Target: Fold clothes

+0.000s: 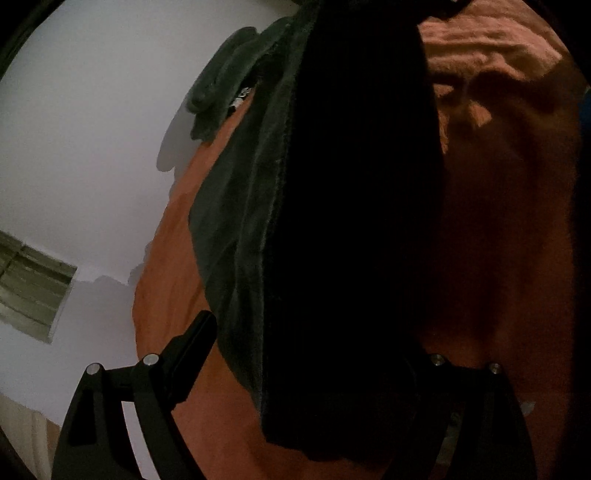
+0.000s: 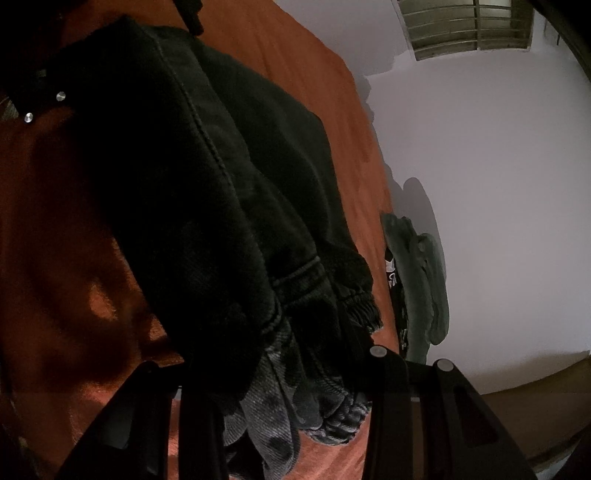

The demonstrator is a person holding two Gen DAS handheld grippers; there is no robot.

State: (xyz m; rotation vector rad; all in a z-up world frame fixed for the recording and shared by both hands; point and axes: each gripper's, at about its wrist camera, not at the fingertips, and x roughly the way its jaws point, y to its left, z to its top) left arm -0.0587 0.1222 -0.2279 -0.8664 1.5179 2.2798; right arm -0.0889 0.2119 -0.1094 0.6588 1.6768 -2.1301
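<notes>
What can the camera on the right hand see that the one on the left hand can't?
Only the right wrist view shows the dark garment's stitched seams and its frayed, gathered hem bunched between the right tongs, plus part of the other tongs at upper left. Only the left wrist view shows the same garment as a long dark fold running up from the left tongs, and the crumpled far end of the orange sheet. Both share the orange sheet, the white wall, a barred window and a grey-green cloth by the wall.
</notes>
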